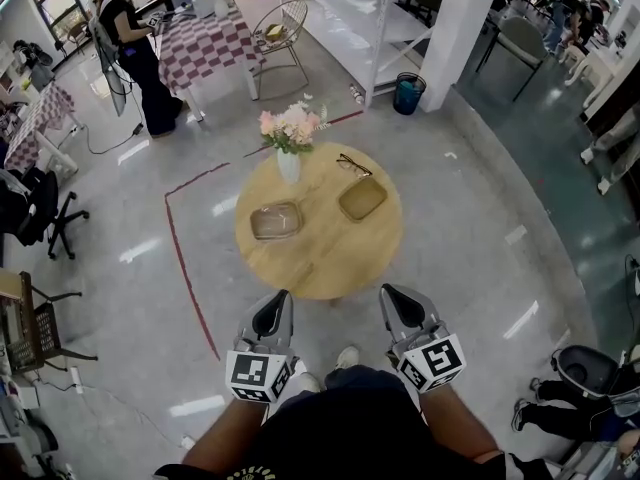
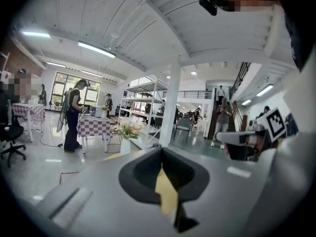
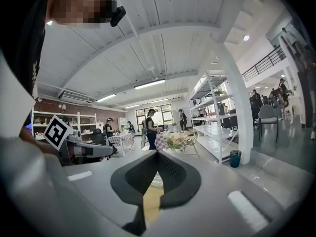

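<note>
A round wooden table [image 1: 322, 260] stands just ahead of me. On it are a white vase of pink flowers [image 1: 289, 160], a pair of eyeglasses [image 1: 352, 164], a clear brownish case [image 1: 276, 220] and an olive case [image 1: 362, 198]. My left gripper [image 1: 274, 306] hovers at the table's near edge, jaws shut with nothing between them. My right gripper [image 1: 394, 298] hangs beside it, likewise shut and empty. In the left gripper view the left gripper [image 2: 162, 156] shows only a thin slit of table wood between its jaws, and the right gripper [image 3: 157, 158] does the same in the right gripper view.
A red tape line [image 1: 185, 268] runs along the floor left of the table. White shelving [image 1: 360, 18], a white pillar [image 1: 458, 28] and a blue bin [image 1: 407, 93] stand behind. A person [image 1: 135, 53] stands by a checkered table [image 1: 205, 48]. A wire chair [image 1: 283, 30] is behind the table.
</note>
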Available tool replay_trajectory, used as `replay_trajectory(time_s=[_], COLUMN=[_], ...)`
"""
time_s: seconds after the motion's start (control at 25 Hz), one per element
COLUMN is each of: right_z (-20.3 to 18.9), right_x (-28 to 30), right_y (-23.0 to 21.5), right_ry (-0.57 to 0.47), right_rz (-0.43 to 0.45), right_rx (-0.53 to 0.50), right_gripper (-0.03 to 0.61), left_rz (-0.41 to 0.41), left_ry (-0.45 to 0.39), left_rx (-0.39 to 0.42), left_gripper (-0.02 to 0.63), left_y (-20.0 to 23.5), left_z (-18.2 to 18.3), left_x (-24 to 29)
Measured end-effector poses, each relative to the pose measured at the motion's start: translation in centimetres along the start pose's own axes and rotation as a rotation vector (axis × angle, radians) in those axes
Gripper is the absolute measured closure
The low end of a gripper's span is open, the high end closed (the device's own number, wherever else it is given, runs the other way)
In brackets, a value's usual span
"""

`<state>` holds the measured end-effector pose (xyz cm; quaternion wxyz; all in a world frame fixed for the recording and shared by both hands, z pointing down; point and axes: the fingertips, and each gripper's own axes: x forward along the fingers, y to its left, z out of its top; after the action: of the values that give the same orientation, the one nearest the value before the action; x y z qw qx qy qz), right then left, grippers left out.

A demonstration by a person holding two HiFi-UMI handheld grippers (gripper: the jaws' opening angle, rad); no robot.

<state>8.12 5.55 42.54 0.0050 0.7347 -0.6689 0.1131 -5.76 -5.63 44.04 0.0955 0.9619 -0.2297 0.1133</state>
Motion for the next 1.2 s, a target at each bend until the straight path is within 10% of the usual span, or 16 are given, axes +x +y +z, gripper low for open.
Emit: replay_trajectory(time_s=[1.2], right_z=[1.4], right_x=[3.6], right_y=[-6.4], right_ry=[0.000], right_rz=[0.158], right_rx=[-0.028], right_gripper=[0.580], left_rz=[0.170], left_ry=[-0.043], left_rx=[-0.003], left_gripper=[0.612], left_y=[-0.8], left_z=[2.7], left_x=[6.0])
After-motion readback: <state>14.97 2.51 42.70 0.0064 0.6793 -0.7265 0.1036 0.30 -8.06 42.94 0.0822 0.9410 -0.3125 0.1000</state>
